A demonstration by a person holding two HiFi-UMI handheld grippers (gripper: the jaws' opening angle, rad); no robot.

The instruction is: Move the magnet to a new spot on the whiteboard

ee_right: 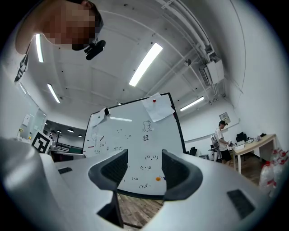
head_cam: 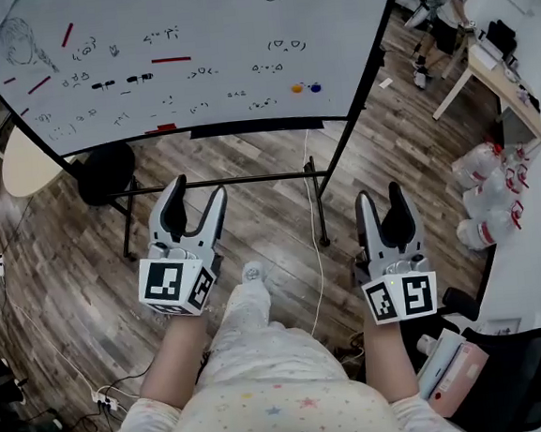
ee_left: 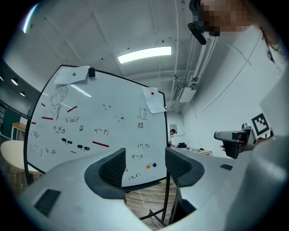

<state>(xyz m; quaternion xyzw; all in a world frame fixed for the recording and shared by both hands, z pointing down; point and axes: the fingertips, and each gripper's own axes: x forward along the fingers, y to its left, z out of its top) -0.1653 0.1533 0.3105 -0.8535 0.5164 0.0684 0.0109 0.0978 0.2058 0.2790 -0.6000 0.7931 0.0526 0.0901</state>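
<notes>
Left gripper (head_cam: pixel 198 188), right gripper (head_cam: pixel 380 193) — both hang spread, empty, short of the whiteboard (head_cam: pixel 235 25); a pinch may catch orange magnet (head_cam: pixel 297 88) and blue magnet (head_cam: pixel 315 87) together.

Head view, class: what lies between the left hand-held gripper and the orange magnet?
In the head view, from the left hand-held gripper: wooden floor, the black tray, then whiteboard up to the orange magnet.

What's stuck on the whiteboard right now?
Orange magnet and blue magnet lower right, red strips on the left, a left sheet held by a green magnet, a right sheet held by a red magnet. Anything beneath the sheets is covered.
</notes>
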